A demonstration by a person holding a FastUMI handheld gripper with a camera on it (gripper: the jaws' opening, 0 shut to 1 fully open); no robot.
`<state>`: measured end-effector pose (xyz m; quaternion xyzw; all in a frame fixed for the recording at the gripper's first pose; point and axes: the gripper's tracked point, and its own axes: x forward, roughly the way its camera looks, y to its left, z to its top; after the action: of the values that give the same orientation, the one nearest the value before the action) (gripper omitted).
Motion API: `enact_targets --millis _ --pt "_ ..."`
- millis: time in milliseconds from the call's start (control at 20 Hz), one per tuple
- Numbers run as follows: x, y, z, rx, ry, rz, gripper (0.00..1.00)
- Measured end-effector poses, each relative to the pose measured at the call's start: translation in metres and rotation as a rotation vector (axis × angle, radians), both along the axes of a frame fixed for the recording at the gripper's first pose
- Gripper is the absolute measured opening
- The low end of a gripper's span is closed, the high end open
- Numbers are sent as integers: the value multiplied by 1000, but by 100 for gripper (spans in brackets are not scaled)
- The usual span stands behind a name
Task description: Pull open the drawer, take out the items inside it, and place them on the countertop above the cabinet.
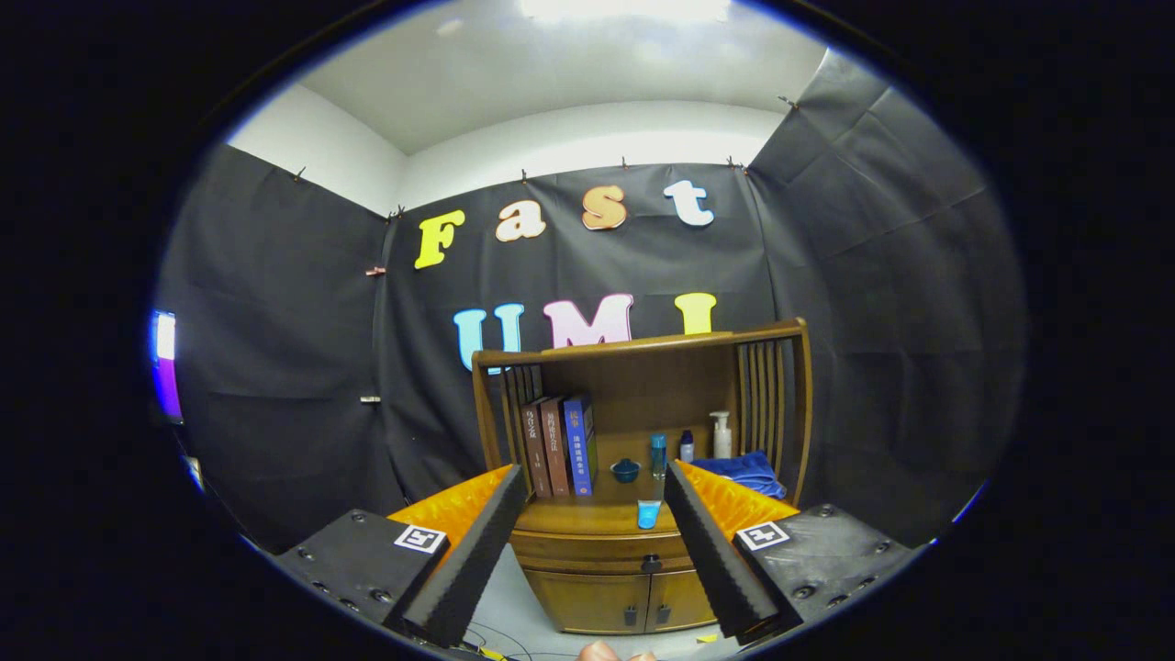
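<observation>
The gripper [595, 487], fingers spread wide and holding nothing, faces the wooden cabinet [633, 551], whose closed drawer [601, 552] runs crosswise under the countertop's [587, 519] front edge, knob [651, 561] toward the fingers.

- The gripper [595, 514] fingers, spread wide with nothing between them, cover both ends of the cabinet [606, 588] and part of its countertop [587, 516].
- The drawer [601, 554] is closed, so its contents are hidden.
- The book [578, 445] spines are too small to read.
- A hand [613, 653] at the near edge is cut off.
</observation>
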<state>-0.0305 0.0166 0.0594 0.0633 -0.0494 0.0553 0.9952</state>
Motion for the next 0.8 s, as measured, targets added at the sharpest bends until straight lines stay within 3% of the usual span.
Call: enact_targets --millis 450,800 --pt "-5 -20 -13 9 22 -40 98" --pt "-2 -11 -15 -11 16 -17 98"
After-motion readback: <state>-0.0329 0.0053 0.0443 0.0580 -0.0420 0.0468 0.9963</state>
